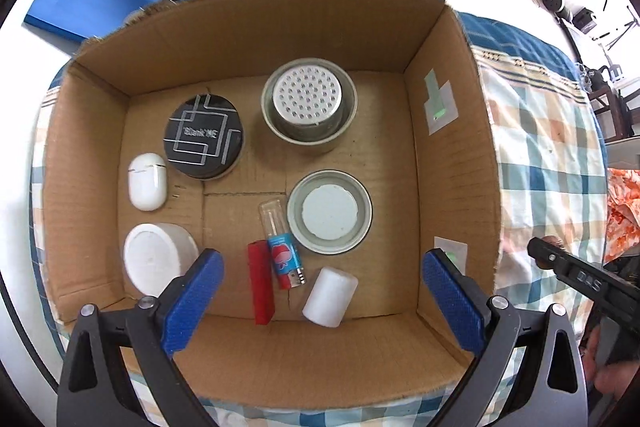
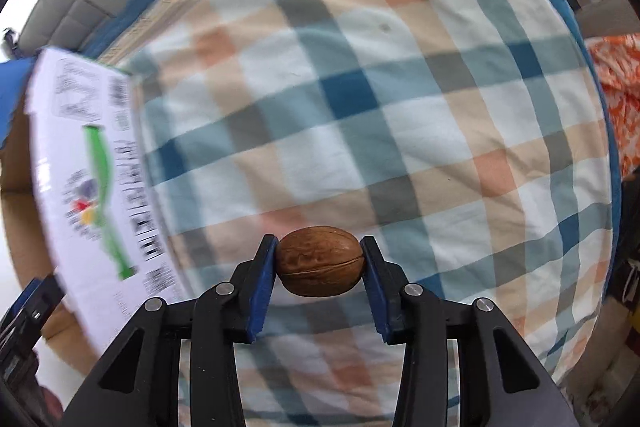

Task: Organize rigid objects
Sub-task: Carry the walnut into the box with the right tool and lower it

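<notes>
Walnut (image 2: pixel 320 261) is the piece being sorted. Left to right: the left claw (image 1: pixel 322 301) hangs with jaws apart and empty over the cardboard box (image 1: pixel 452 163), where a black tin (image 1: pixel 204 135) reads "Blank ME". Beside the box, over the checked bedsheet (image 2: pixel 400 87), the right claw (image 2: pixel 320 267) is clamped on the walnut, apparently to carry it in.

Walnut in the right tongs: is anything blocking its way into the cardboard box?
Nothing visible does. The brown walnut, clamped in the right tongs, is above the checked bedspread; the open cardboard box has no lid or flaps over it, and bare floor shows near its right wall.
</notes>
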